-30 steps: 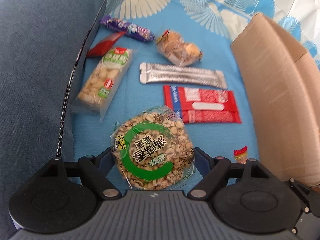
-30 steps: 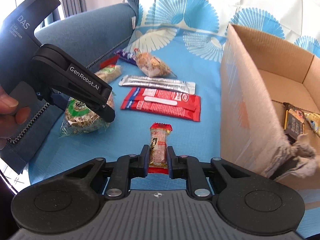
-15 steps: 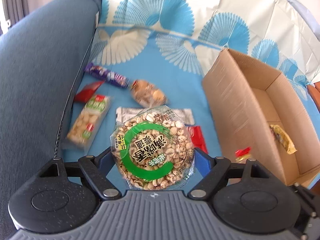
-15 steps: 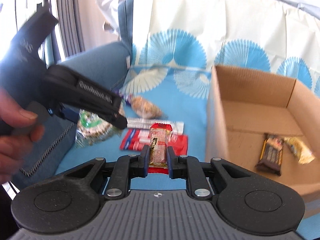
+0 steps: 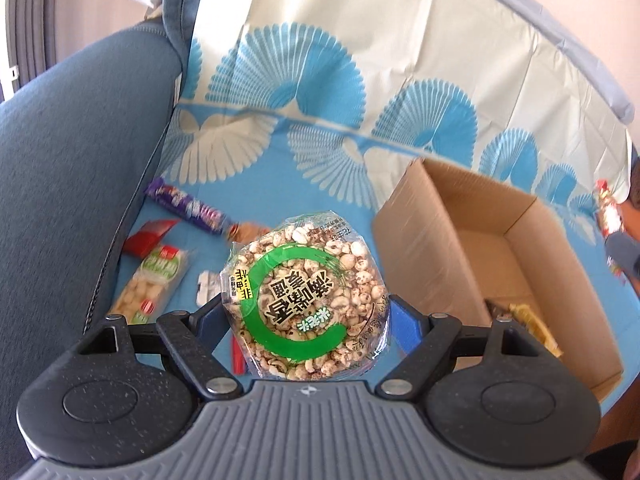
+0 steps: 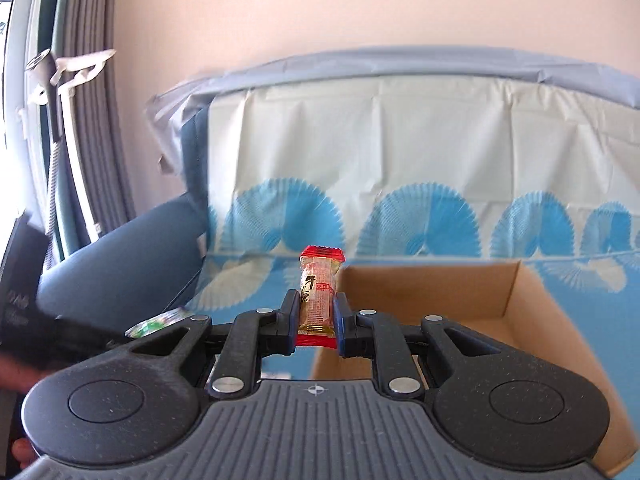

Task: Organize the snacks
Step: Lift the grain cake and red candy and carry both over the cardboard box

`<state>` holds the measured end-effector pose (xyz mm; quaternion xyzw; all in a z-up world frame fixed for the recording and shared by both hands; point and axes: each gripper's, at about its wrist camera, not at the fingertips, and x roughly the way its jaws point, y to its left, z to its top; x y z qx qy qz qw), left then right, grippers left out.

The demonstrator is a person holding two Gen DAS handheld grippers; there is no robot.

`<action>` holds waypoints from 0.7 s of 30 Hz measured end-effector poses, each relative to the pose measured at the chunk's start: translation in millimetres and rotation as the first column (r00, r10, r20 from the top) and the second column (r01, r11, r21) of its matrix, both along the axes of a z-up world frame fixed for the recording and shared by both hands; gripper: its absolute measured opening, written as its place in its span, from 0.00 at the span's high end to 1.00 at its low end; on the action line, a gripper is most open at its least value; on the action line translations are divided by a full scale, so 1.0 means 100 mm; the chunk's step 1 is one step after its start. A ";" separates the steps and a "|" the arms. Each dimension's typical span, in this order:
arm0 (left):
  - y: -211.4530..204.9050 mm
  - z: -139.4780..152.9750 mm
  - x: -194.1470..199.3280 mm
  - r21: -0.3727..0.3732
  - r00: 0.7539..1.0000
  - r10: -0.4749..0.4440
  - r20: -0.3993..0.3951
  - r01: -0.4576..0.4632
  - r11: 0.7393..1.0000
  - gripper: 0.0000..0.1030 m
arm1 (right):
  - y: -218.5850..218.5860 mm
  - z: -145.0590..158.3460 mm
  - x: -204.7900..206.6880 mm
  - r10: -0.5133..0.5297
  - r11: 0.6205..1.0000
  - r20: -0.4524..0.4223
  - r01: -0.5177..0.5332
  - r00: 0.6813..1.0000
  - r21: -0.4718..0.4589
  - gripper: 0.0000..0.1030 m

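- Plain pinkish-beige wall behind, bare and evenly lit.
- Blue upholstered sofa: broad armrest at the left with a stitched seam along its inner edge, back cushion rising behind.
- Draped over seat and back, a thin plastic cover: cream on the upper part, bright blue lower down, printed with fan-shaped motifs in blue and white, creased with fold lines.
- Along the top of the sofa back, the cover's grey-blue hem, crumpled at its left corner.
- At far left, grey pleated curtains beside a bright window.
- Strong daylight throughout, colours vivid, shadows soft.
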<state>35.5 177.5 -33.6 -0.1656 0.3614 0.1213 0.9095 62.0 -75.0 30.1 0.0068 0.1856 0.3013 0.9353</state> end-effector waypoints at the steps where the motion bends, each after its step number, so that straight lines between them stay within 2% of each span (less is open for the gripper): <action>1: -0.02 0.02 0.01 -0.001 1.000 0.002 0.014 -0.002 1.000 0.17 | -0.06 0.04 0.06 -0.011 1.000 0.012 0.011 1.000 -0.001 0.82; 5: -0.09 0.09 0.06 0.009 0.998 0.004 0.063 -0.004 1.000 0.17 | -0.31 0.05 0.36 -0.066 0.998 0.042 0.067 0.997 -0.012 0.82; 8: -0.18 0.11 0.11 0.017 0.995 -0.010 0.096 0.008 1.000 0.17 | -0.50 -0.06 0.51 -0.110 0.994 0.020 0.110 0.994 -0.006 0.82; 12: -0.31 0.13 0.20 0.032 0.990 -0.038 0.135 0.034 0.999 0.17 | -0.65 -0.24 0.61 -0.146 0.989 -0.042 0.146 0.988 -0.005 0.83; 21: -0.61 0.19 0.37 0.010 0.976 -0.070 0.205 0.069 0.998 0.17 | -0.91 -0.27 0.64 -0.176 0.984 -0.011 0.176 0.984 -0.032 0.83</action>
